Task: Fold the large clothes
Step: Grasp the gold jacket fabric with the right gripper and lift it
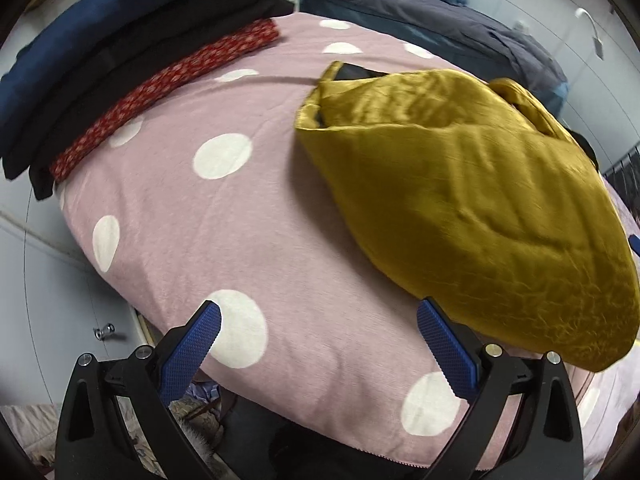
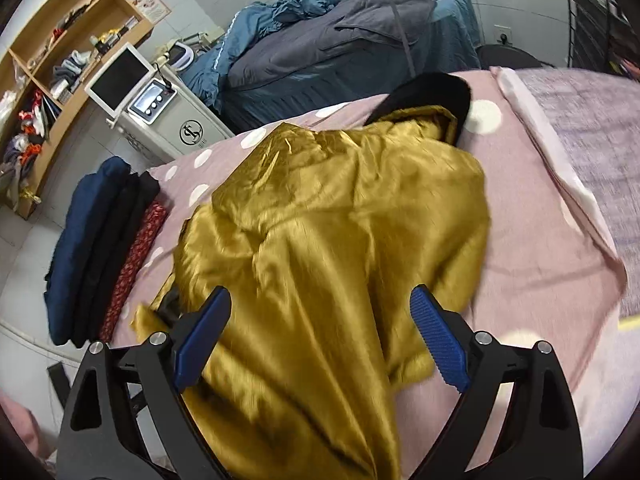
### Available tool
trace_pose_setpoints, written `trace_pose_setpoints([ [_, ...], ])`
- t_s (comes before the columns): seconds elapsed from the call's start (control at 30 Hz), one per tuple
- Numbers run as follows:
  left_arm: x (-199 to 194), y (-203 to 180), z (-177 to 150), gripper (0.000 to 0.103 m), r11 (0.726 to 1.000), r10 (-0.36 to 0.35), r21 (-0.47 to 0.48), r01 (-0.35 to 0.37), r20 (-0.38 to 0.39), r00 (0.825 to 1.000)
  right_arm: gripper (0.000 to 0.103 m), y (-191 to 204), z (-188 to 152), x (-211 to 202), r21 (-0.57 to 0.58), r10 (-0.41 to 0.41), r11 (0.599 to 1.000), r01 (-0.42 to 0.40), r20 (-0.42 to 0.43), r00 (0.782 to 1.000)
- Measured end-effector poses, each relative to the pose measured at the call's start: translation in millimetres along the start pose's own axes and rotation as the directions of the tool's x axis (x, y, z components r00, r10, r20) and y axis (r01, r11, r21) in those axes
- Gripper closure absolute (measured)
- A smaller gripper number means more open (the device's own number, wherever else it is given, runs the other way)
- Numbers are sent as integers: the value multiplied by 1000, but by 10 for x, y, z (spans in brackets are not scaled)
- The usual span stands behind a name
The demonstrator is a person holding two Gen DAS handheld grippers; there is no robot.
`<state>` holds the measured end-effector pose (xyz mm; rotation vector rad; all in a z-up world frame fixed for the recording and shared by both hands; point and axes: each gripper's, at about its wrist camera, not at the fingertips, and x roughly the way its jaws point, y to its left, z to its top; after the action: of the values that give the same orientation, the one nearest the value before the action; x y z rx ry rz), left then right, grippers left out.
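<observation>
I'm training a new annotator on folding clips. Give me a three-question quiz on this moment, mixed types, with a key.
1. True or false: the left gripper is shut on the yellow garment.
2. Multiple choice: the folded stack at the blanket's edge shows which layers? A) navy, black, red patterned B) white, green, grey C) yellow, pink, orange
3. Fill in: the right gripper is ____, with the yellow garment lying below, between its fingers.

Key: 1 false, both its fingers stand wide apart over the dotted blanket, beside the garment; 2 A; 3 open.
</observation>
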<state>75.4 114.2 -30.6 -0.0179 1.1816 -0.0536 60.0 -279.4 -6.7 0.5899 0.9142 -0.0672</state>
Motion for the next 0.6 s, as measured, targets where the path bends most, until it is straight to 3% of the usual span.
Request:
trace_pose_setpoints([
  [0.17, 64, 221, 23, 6, 995, -57, -84, 55, -21, 998, 13, 367, 275, 624, -98, -25, 995, 16, -85, 996],
  [0.27, 127, 247, 23, 6, 992, -73, -105, 68, -44, 996, 13, 493, 257, 1031, -155, -114, 984, 88, -163, 980],
  [0.33, 133, 207, 14, 6, 992, -87, -92, 83, -44, 995, 13, 453, 212, 1209, -153, -160, 979, 134, -168, 973],
  [0.4, 105, 151, -20, 7, 991, -120, -71, 117, -33, 992, 27, 398, 125, 1250, -159, -189, 973, 165, -152, 970],
  [0.47, 31, 67, -62, 7, 982, -187, -40, 186, -1, 982, 61, 389, 34, 1169, -188, -188, 969, 163, -123, 974],
  [0.53, -28, 5, -82, 7, 974, -225, -21, 226, 26, 974, 83, 390, -41, 1020, -226, -159, 965, 135, -92, 983],
  [0.6, -80, -46, -96, 7, 966, -256, -11, 257, 44, 966, 90, 386, -121, 771, -239, -137, 963, 123, -42, 990],
])
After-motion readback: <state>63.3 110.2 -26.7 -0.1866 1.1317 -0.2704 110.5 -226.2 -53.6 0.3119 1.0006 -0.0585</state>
